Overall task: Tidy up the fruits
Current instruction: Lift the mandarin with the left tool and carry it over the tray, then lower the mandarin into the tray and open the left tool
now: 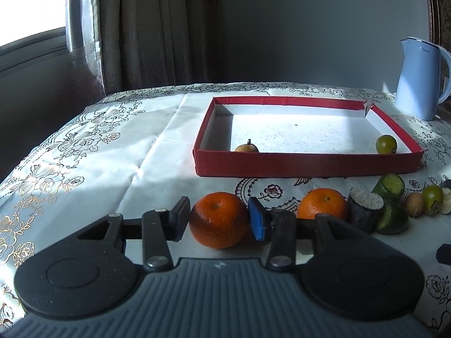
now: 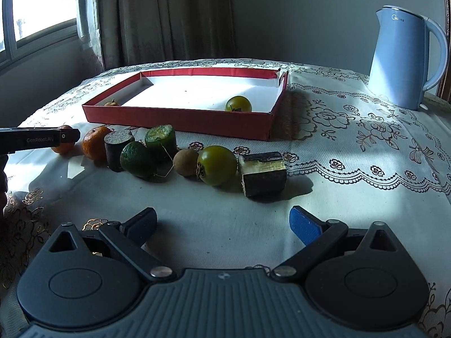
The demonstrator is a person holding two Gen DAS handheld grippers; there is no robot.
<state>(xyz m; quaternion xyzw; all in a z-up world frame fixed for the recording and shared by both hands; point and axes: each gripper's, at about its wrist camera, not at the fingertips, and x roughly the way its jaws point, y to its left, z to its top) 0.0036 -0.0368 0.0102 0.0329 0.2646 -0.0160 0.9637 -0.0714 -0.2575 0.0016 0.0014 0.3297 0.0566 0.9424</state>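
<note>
The left tool (image 1: 220, 219) sits low on the tabletop (image 1: 112, 155) with its two fingers on either side of an orange (image 1: 219, 219); the pads are at the fruit's sides, touching or nearly so, and whether they actually press it cannot be told. The orange rests on the white embroidered cloth, just in front of the red tray (image 1: 307, 163). Inside that tray lie a small brownish fruit (image 1: 246, 148) near the front left wall and a green round fruit (image 1: 386, 144) in the front right corner. To the right of the held orange, a second orange (image 1: 321, 204) stands in a row with a dark cut cylinder (image 1: 365, 209), two green pieces, a small brown fruit (image 1: 414, 204) and another green fruit (image 1: 432, 197). The right tool (image 2: 222, 225) hangs released, its fingers spread wide over bare cloth, near a green round fruit (image 2: 217, 164) and a dark cut block (image 2: 263, 173) at the right end of the row, touching neither. From this side the left tool shows as a dark bar at the far left edge. A pale blue kettle (image 2: 400, 59) stands at the back right, well apart from the tray.
</note>
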